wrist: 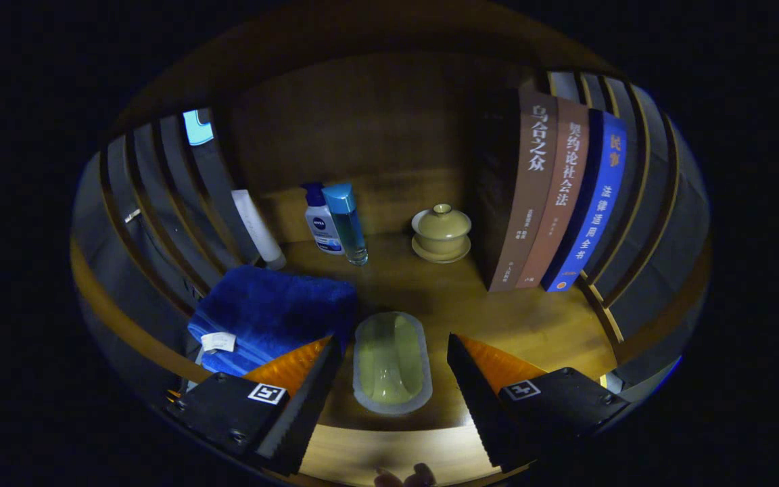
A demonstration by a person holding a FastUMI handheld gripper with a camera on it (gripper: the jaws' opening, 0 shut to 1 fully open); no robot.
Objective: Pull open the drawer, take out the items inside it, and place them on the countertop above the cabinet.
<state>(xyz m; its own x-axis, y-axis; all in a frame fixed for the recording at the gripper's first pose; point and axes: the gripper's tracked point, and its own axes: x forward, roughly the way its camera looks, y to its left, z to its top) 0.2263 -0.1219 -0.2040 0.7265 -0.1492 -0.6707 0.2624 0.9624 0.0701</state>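
The gripper (pixel 389 379) hung with its fingers spread wide, nothing held between them. Low in the centre of the frame, right between those fingers, a pale oval dish (pixel 391 362) lay on the wooden countertop (pixel 538 325), its long axis running straight away from the gripper. A folded blue towel (pixel 274 314) sat at lower left, touching the left finger. The drawer itself I couldn't make out; it looked like the next place to head.

light: dim | wooden countertop (pixel 538 325) | wood back panel (pixel 362 128) | slatted side walls (pixel 159 203)
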